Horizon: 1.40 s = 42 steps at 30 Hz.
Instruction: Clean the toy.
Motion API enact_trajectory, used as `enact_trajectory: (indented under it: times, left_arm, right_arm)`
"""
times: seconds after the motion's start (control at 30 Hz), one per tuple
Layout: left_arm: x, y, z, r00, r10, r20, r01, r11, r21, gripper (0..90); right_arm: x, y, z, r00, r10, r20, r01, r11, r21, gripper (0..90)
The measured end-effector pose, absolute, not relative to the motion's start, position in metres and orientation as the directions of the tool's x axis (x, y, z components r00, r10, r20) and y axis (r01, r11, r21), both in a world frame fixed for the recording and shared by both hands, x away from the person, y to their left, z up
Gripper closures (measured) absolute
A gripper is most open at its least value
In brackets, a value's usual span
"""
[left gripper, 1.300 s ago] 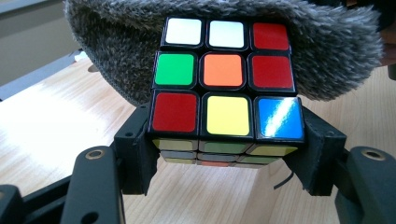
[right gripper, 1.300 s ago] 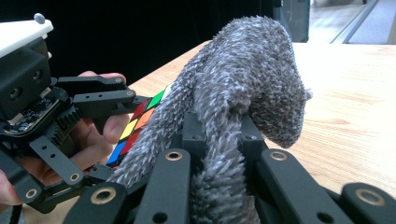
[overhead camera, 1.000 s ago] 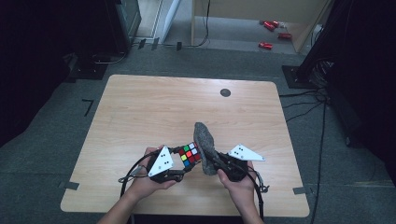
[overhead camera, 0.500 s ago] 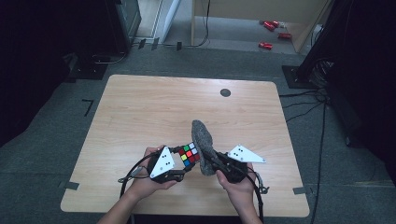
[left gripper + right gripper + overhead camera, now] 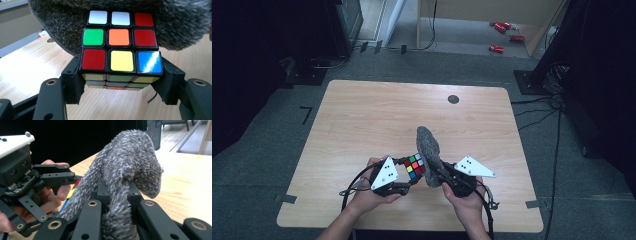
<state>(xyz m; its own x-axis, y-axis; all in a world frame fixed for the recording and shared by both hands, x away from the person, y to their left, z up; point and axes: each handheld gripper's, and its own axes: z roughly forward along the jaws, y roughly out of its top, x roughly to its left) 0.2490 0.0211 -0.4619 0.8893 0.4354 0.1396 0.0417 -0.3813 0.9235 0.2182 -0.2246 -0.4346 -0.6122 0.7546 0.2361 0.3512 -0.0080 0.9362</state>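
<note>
- Holding item one: a scrambled colour-tiled plastic puzzle cube [image 5: 120, 47], clamped between the two black jaws of your left gripper [image 5: 398, 176]; it sits above the near middle of the table, and its upward face shows white, red, green, orange, yellow and blue tiles.
- Item two: a grey fuzzy microfibre cloth [image 5: 429, 154], pinched in the closed jaws of your right gripper [image 5: 117, 192]; it stands up from the jaws, its upper end bent over, and it lies against the far side of the cube.
- Your left hand [image 5: 369, 195] and right hand [image 5: 467, 197] come in from the near edge, close together, each carrying a grey three-cornered plate [image 5: 386, 173] on top of its gripper.
- Support: a pale wooden table with rounded corners [image 5: 362, 115], with a small dark round disc [image 5: 453, 99] near its far edge.
- Surroundings: grey carpet floor [image 5: 257, 165]; red objects [image 5: 502, 35] lying beyond the table.
</note>
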Motion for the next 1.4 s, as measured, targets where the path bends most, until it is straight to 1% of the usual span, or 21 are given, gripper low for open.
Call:
enact_trajectory:
  times: [0.1, 0.17, 0.2, 0.23, 0.33, 0.4, 0.47, 0.57, 0.63, 0.7, 0.77, 0.8, 0.93, 1.03, 1.07, 1.13, 1.2, 1.27, 1.3, 1.37, 1.4]
  left_arm:
    - [0.250, 0.021, -0.462, 0.888, 0.442, 0.131, 0.056, -0.387, 0.920, 35.3]
    - [0.253, 0.020, -0.462, 0.889, 0.445, 0.105, 0.093, -0.400, 0.912, 35.3]
    - [0.255, 0.018, -0.462, 0.891, 0.443, 0.096, 0.116, -0.427, 0.897, 35.3]
    - [0.255, 0.016, -0.464, 0.884, 0.454, 0.110, 0.121, -0.451, 0.884, 35.3]
    - [0.254, 0.009, -0.465, 0.881, 0.461, 0.111, 0.145, -0.484, 0.863, 35.3]
    - [0.252, 0.004, -0.464, 0.874, 0.468, 0.132, 0.149, -0.517, 0.843, 35.3]
    - [0.251, 0.001, -0.466, 0.866, 0.477, 0.150, 0.159, -0.548, 0.821, 35.3]
    - [0.253, 0.000, -0.466, 0.860, 0.492, 0.133, 0.186, -0.546, 0.817, 35.2]
    - [0.253, -0.001, -0.464, 0.854, 0.503, 0.133, 0.198, -0.551, 0.810, 35.3]
    - [0.252, 0.000, -0.464, 0.853, 0.504, 0.137, 0.191, -0.545, 0.817, 35.3]
    - [0.251, 0.000, -0.463, 0.856, 0.499, 0.137, 0.184, -0.542, 0.820, 35.3]
    - [0.251, -0.001, -0.463, 0.856, 0.497, 0.139, 0.182, -0.544, 0.819, 35.3]
    - [0.251, -0.001, -0.464, 0.859, 0.493, 0.138, 0.183, -0.547, 0.817, 35.3]
    - [0.252, -0.002, -0.464, 0.858, 0.494, 0.139, 0.183, -0.548, 0.816, 35.3]
    - [0.252, -0.001, -0.464, 0.857, 0.495, 0.143, 0.183, -0.551, 0.814, 35.3]
    - [0.252, -0.001, -0.463, 0.856, 0.498, 0.143, 0.183, -0.549, 0.815, 35.3]
    - [0.252, -0.001, -0.463, 0.854, 0.501, 0.142, 0.184, -0.545, 0.818, 35.3]
    - [0.251, -0.001, -0.463, 0.854, 0.500, 0.141, 0.185, -0.545, 0.818, 35.3]
    - [0.251, -0.001, -0.463, 0.854, 0.500, 0.141, 0.185, -0.545, 0.818, 35.3]
    - [0.251, -0.002, -0.463, 0.855, 0.499, 0.137, 0.186, -0.544, 0.818, 35.3]
    - [0.251, -0.002, -0.463, 0.854, 0.501, 0.138, 0.187, -0.545, 0.817, 35.3]
  right_arm:
    - [0.224, -0.227, -0.447, -0.583, 0.771, 0.258, 0.399, -0.005, 0.917, 79.2]
    - [0.224, -0.228, -0.452, -0.563, 0.784, 0.261, 0.409, -0.011, 0.913, 79.3]
    - [0.221, -0.227, -0.450, -0.568, 0.791, 0.229, 0.377, 0.003, 0.926, 79.1]
    - [0.217, -0.223, -0.445, -0.579, 0.796, 0.177, 0.327, 0.028, 0.945, 78.8]
    - [0.205, -0.206, -0.431, -0.586, 0.810, -0.012, 0.191, 0.152, 0.970, 77.4]
    - [0.203, -0.193, -0.435, -0.590, 0.800, -0.107, 0.166, 0.250, 0.954, 76.6]
    - [0.202, -0.186, -0.443, -0.593, 0.793, -0.144, 0.158, 0.289, 0.944, 76.8]
    - [0.201, -0.183, -0.446, -0.609, 0.779, -0.147, 0.162, 0.304, 0.939, 77.0]
    - [0.198, -0.173, -0.448, -0.653, 0.737, -0.173, 0.136, 0.338, 0.931, 77.2]
    - [0.198, -0.172, -0.447, -0.650, 0.736, -0.186, 0.129, 0.349, 0.928, 77.4]
    - [0.202, -0.179, -0.445, -0.641, 0.753, -0.148, 0.148, 0.310, 0.939, 77.5]
    - [0.205, -0.185, -0.444, -0.615, 0.778, -0.132, 0.166, 0.291, 0.942, 77.5]
    - [0.209, -0.194, -0.444, -0.588, 0.803, -0.095, 0.200, 0.258, 0.945, 77.6]
    - [0.206, -0.188, -0.444, -0.600, 0.791, -0.118, 0.190, 0.284, 0.940, 77.5]
    - [0.201, -0.177, -0.445, -0.634, 0.760, -0.142, 0.171, 0.316, 0.933, 77.5]
    - [0.200, -0.172, -0.445, -0.636, 0.751, -0.177, 0.153, 0.348, 0.925, 77.5]
    - [0.204, -0.178, -0.443, -0.635, 0.760, -0.137, 0.171, 0.311, 0.935, 77.5]
    - [0.209, -0.189, -0.442, -0.599, 0.794, -0.098, 0.203, 0.270, 0.941, 77.6]
    - [0.209, -0.189, -0.442, -0.599, 0.794, -0.098, 0.203, 0.270, 0.941, 77.6]
    - [0.214, -0.198, -0.443, -0.584, 0.810, -0.045, 0.233, 0.220, 0.947, 77.7]
    - [0.212, -0.195, -0.444, -0.585, 0.809, -0.050, 0.230, 0.224, 0.947, 77.7]
